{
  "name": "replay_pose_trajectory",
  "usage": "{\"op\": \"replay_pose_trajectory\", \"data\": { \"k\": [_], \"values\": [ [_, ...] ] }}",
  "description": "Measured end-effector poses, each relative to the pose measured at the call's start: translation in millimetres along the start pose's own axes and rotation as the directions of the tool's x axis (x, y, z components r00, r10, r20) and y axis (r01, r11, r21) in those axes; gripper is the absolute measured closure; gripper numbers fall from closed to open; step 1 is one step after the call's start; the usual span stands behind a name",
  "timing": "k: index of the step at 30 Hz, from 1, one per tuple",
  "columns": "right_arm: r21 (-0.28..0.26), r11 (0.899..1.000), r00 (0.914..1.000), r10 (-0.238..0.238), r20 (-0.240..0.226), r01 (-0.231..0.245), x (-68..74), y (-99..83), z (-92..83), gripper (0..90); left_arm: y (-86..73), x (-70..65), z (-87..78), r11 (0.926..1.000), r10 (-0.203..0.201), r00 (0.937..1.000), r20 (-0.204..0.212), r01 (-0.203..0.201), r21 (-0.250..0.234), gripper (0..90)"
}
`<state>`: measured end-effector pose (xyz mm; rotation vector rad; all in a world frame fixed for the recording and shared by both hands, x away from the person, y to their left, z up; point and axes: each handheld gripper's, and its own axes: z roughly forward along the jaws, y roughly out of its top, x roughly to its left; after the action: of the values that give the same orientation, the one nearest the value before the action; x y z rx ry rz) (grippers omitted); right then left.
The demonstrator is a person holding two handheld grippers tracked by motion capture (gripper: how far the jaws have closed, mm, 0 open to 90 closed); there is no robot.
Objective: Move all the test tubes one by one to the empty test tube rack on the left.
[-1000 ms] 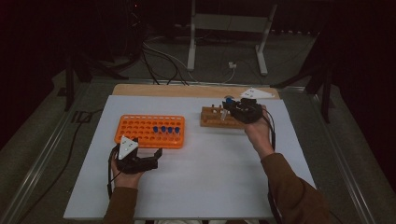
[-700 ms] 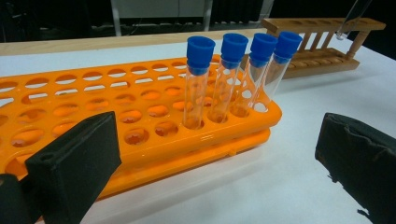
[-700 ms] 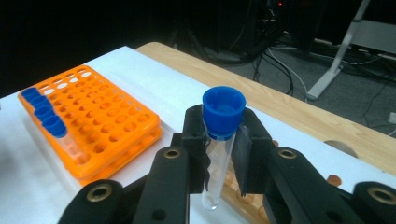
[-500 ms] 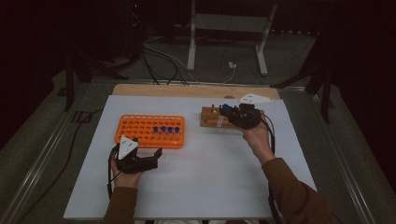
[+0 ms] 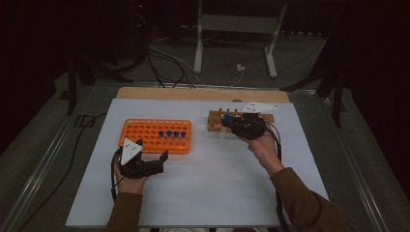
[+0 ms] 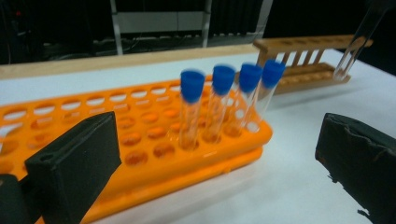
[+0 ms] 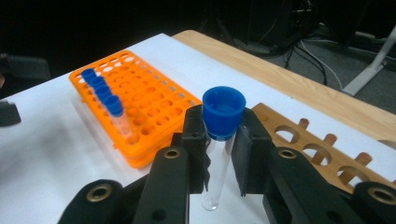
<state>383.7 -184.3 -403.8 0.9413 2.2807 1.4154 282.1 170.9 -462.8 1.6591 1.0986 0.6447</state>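
Two racks are sitting on the white table (image 5: 193, 193), and everything else is arranging itself around them. The larger, the orange rack (image 5: 145, 131), is lying left of centre and carrying four blue-capped tubes (image 5: 172, 135) in a row near its right end; in the left gripper view these tubes (image 6: 224, 105) are standing upright, their lower ends sinking out of sight into the holes, and the rack's left end is being cut off by the frame edge and partly covered by a black jaw. The smaller wooden rack (image 5: 217, 121) is standing to the right, near the far edge, and the hand and gripper are hiding much of it from above; its pegs and holes (image 7: 299, 140) are showing more clearly in the right gripper view. The left gripper (image 5: 153, 160) is resting just in front of the orange rack with its jaws standing wide apart and nothing between them. The right gripper (image 7: 219, 144) is clamping its jaws together on a clear test tube (image 7: 219, 154) just below its blue cap, holding it upright above the table just beside the wooden rack; whether the rounded bottom is touching the table is hard to tell. From above, the tube (image 5: 225, 126) is showing only faintly.
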Motion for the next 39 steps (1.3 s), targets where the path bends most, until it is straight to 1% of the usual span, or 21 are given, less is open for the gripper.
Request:
{"op": "replay_pose_trajectory", "data": {
  "k": [4, 5, 7, 10, 14, 16, 17, 25, 32, 34, 36, 38, 39],
  "values": [
    [0.010, 1.000, 0.9998, 0.007, -0.019, -0.007, 2.7, -1.8, -1.7, 76.9, 10.6, -7.1, -0.5, 0.9996, 0.024, 0.9997, 0.009, -0.024, -0.017, 0.9],
    [0.010, 1.000, 0.9997, 0.009, -0.024, -0.009, 3.3, -2.0, -2.2, 76.9, 13.6, -9.4, -0.4, 0.9992, 0.037, 0.9992, 0.014, -0.037, -0.017, 0.9],
    [0.011, 1.000, 0.9996, 0.005, -0.028, -0.005, 4.5, -2.1, -3.3, 76.9, 17.4, -13.3, 0.7, 0.9988, 0.045, 0.9987, 0.021, -0.045, -0.017, 0.9],
    [0.008, 1.000, 0.9989, 0.013, -0.045, -0.013, 7.2, -1.9, -4.2, 76.8, 23.4, -20.7, 4.9, 0.9980, 0.062, 0.9974, 0.036, -0.062, -0.016, 0.9],
    [0.011, 1.000, 0.9983, 0.004, -0.057, -0.004, 13.0, -1.3, -3.5, 76.8, 31.3, -31.7, 12.5, 0.9957, 0.093, 0.9937, 0.062, -0.093, -0.007, 0.9],
    [0.011, 1.000, 0.9978, 0.000, -0.067, 0.001, 16.3, -0.5, -3.0, 76.8, 35.3, -37.6, 16.0, 0.9936, 0.113, 0.9907, 0.076, -0.113, -0.001, 1.0],
    [0.009, 1.000, 0.9975, -0.001, -0.071, 0.002, 18.2, 0.0, -2.6, 76.8, 37.1, -40.6, 17.7, 0.9931, 0.117, 0.9897, 0.083, -0.117, 0.000, 1.0],
    [0.008, 1.000, 0.9943, -0.023, -0.104, 0.024, 32.7, 5.1, 1.0, 76.8, 45.0, -58.2, 32.1, 0.9909, 0.127, 0.9810, 0.147, -0.132, 0.025, 3.3],
    [0.011, 0.999, 0.9910, -0.032, -0.130, 0.033, 43.2, 7.3, 6.7, 76.8, 43.5, -71.7, 48.2, 0.9860, 0.145, 0.9749, 0.170, -0.156, 0.058, 5.6],
    [0.014, 0.999, 0.9900, -0.033, -0.137, 0.035, 45.9, 7.6, 8.4, 76.8, 42.8, -75.0, 52.9, 0.9870, 0.136, 0.9752, 0.174, -0.149, 0.060, 6.6],
    [0.013, 0.999, 0.9890, -0.034, -0.144, 0.036, 48.3, 7.7, 9.9, 76.7, 42.5, -77.1, 55.9, 0.9881, 0.128, 0.9764, 0.174, -0.141, 0.061, 9.1],
    [0.013, 0.999, 0.9884, -0.035, -0.148, 0.037, 50.1, 7.7, 11.1, 76.7, 42.2, -79.3, 58.4, 0.9882, 0.129, 0.9763, 0.174, -0.141, 0.060, 17.5],
    [0.013, 0.999, 0.9880, -0.036, -0.150, 0.039, 50.8, 7.7, 11.7, 76.7, 42.0, -80.4, 59.4, 0.9884, 0.129, 0.9756, 0.178, -0.141, 0.057, 19.8]
  ]
}}
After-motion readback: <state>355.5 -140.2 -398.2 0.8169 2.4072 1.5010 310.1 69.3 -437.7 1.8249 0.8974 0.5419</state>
